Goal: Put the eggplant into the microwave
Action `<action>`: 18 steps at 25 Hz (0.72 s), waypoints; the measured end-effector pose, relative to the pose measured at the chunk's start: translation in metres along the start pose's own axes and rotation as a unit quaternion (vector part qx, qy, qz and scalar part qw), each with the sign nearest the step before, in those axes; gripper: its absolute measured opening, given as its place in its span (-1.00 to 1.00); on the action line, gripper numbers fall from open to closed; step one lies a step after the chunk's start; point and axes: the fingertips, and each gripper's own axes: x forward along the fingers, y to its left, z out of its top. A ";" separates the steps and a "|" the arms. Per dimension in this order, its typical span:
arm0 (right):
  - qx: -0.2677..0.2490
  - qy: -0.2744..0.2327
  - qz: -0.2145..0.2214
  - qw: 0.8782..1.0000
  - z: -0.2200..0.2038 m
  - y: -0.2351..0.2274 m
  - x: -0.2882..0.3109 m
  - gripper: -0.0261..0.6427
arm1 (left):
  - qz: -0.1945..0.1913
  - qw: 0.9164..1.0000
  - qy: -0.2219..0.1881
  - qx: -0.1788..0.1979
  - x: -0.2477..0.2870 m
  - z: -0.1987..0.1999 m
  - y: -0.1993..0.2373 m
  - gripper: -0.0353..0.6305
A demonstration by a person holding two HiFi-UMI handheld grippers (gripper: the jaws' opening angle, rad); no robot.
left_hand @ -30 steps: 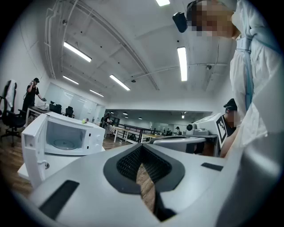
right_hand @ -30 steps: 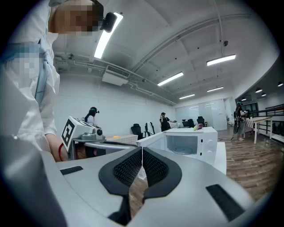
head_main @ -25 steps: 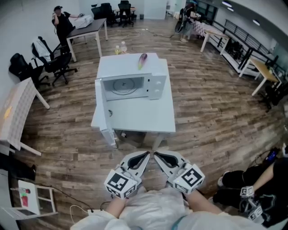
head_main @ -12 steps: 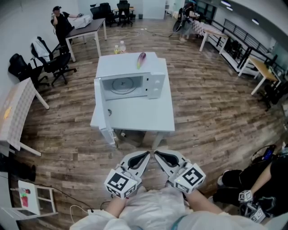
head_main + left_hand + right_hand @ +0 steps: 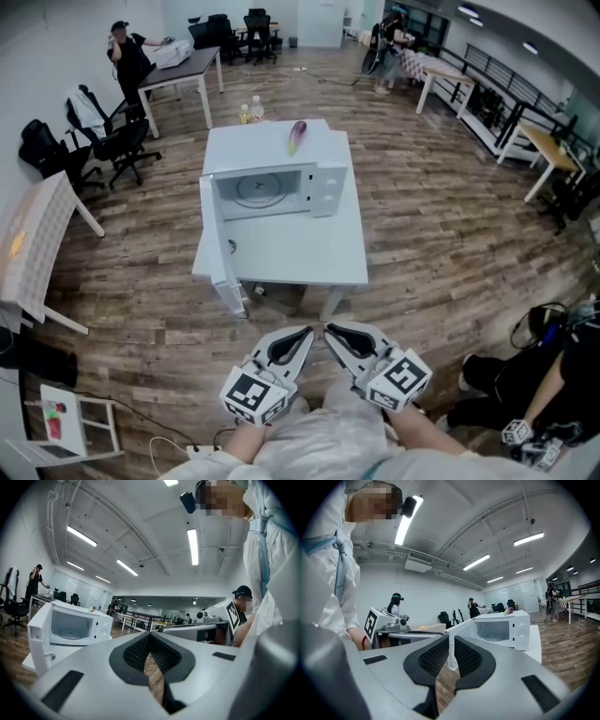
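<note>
A purple eggplant [image 5: 297, 135] lies on top of the white microwave [image 5: 272, 183], which stands on a white table [image 5: 309, 255] with its door [image 5: 214, 242] swung open to the left. The oven's inside holds only its glass plate. Both grippers are held close to my body, well short of the table. My left gripper [image 5: 307, 332] is shut and holds nothing. My right gripper [image 5: 330, 331] is likewise shut and holds nothing. In the left gripper view the microwave [image 5: 70, 627] is far off at the left. In the right gripper view the eggplant [image 5: 509, 611] shows on the microwave [image 5: 501, 630].
Two bottles [image 5: 250, 111] stand on the table behind the microwave. Office chairs [image 5: 103, 131] and a white table [image 5: 42, 225] are at the left. A seated person [image 5: 525, 384] is at the lower right, another person [image 5: 127, 52] at the far left. Wooden floor lies between me and the table.
The head view has shifted a little, so table, microwave and grippers sit slightly lower in the picture. Both grippers stay shut by my body.
</note>
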 end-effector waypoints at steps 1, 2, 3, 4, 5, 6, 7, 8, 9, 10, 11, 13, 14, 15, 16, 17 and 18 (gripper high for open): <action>0.002 0.001 -0.003 1.000 0.000 -0.002 0.000 -0.80 | 0.001 1.000 0.000 -0.001 0.000 0.000 0.002 -0.89; 0.004 0.002 -0.007 1.000 0.000 -0.005 0.000 -0.80 | 0.002 1.000 0.001 -0.002 -0.001 -0.001 0.004 -0.89; 0.006 0.002 -0.010 1.000 0.000 -0.009 0.001 -0.80 | 0.003 1.000 0.003 -0.003 0.000 -0.003 0.005 -0.89; 0.008 0.003 -0.014 1.000 0.000 -0.013 0.001 -0.80 | 0.004 1.000 0.005 -0.005 0.000 -0.004 0.008 -0.89; 0.010 0.004 -0.016 1.000 0.000 -0.018 0.002 -0.80 | 0.006 1.000 0.006 -0.008 0.001 -0.006 0.010 -0.89; 0.012 0.005 -0.018 1.000 0.000 -0.022 0.003 -0.80 | 0.008 1.000 0.007 -0.010 0.003 -0.007 0.014 -0.89; 0.013 0.004 -0.018 1.000 0.001 -0.027 0.005 -0.80 | 0.011 1.000 0.008 -0.012 0.006 -0.007 0.018 -0.89; 0.014 0.002 -0.018 1.000 0.003 -0.033 0.008 -0.80 | 0.014 1.000 0.007 -0.013 0.009 -0.006 0.022 -0.89; 0.014 0.000 -0.018 1.000 0.005 -0.039 0.011 -0.80 | 0.016 1.000 0.005 -0.013 0.013 -0.004 0.026 -0.89; 0.014 -0.001 -0.017 1.000 0.006 -0.045 0.015 -0.80 | 0.019 1.000 0.003 -0.013 0.018 -0.002 0.031 -0.89; 0.013 -0.002 -0.015 1.000 0.007 -0.052 0.019 -0.80 | 0.022 1.000 0.002 -0.012 0.023 0.000 0.035 -0.89; 0.008 0.001 -0.009 1.000 0.009 -0.067 0.029 -0.80 | 0.030 0.999 0.000 -0.012 0.033 0.003 0.047 -0.89; 0.005 0.003 -0.005 1.000 0.010 -0.075 0.035 -0.80 | 0.035 0.999 -0.002 -0.014 0.039 0.005 0.054 -0.89; 0.002 0.005 0.000 1.000 0.012 -0.084 0.040 -0.80 | 0.040 0.999 -0.004 -0.015 0.046 0.007 0.061 -0.89; 0.000 0.005 0.004 1.000 0.015 -0.093 0.046 -0.80 | 0.044 0.999 -0.006 -0.015 0.054 0.010 0.069 -0.89; -0.001 0.004 0.009 1.000 0.018 -0.101 0.052 -0.80 | 0.048 0.999 -0.007 -0.014 0.062 0.012 0.077 -0.89; -0.002 0.002 0.014 1.000 0.021 -0.110 0.058 -0.80 | 0.052 0.999 -0.006 -0.014 0.070 0.013 0.085 -0.89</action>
